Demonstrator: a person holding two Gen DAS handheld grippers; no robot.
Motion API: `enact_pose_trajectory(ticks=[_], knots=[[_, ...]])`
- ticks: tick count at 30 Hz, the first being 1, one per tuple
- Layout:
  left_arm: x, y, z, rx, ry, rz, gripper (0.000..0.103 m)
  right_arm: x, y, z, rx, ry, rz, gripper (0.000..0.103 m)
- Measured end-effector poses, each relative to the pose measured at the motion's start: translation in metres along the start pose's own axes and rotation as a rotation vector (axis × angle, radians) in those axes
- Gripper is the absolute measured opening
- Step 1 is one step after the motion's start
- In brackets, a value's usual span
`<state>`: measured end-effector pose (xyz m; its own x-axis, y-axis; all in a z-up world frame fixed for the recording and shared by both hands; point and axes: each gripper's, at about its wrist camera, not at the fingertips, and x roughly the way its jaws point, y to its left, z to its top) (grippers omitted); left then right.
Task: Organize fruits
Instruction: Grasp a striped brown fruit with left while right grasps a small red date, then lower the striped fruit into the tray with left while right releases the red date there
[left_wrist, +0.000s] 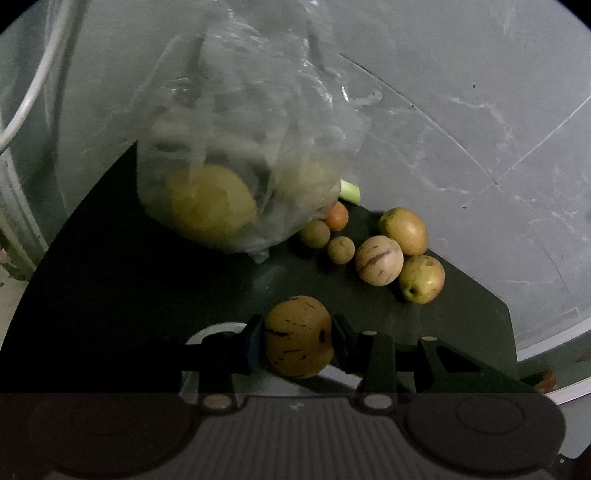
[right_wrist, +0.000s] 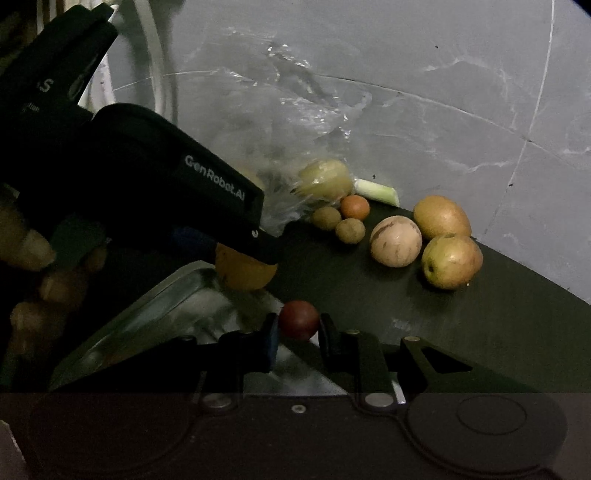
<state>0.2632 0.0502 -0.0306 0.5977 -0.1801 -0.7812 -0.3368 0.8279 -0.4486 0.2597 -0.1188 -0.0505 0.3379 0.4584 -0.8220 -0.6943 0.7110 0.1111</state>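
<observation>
My left gripper (left_wrist: 298, 338) is shut on a yellow fruit with dark streaks (left_wrist: 298, 336), held above the dark table. From the right wrist view the same fruit (right_wrist: 245, 271) hangs under the left gripper body (right_wrist: 177, 184). My right gripper (right_wrist: 298, 326) is shut on a small dark red round fruit (right_wrist: 298, 319) over a shiny metal tray (right_wrist: 147, 317). Loose fruits lie in a cluster on the table: a pale striped one (left_wrist: 378, 260) (right_wrist: 396, 241), two yellow-green ones (left_wrist: 421, 278) (left_wrist: 403, 230), two small brown ones (left_wrist: 314, 233) and a small orange one (left_wrist: 337, 216).
A clear plastic bag (left_wrist: 240, 155) holding large yellow-green fruits stands at the back left of the dark table (left_wrist: 110, 277). A pale green stalk piece (left_wrist: 350, 191) lies behind the cluster. Grey marbled floor (left_wrist: 480, 129) surrounds the table. A person's fingers (right_wrist: 29, 251) hold the left gripper.
</observation>
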Motion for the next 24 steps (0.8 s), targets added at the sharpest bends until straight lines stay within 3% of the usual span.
enact_pose_trajectory(ticks=[24], knots=[[-0.046,0.027,-0.055,-0.020,0.026,0.053,0.043,-0.029,0.044,-0.023,-0.142,0.033,0.140,0.024]])
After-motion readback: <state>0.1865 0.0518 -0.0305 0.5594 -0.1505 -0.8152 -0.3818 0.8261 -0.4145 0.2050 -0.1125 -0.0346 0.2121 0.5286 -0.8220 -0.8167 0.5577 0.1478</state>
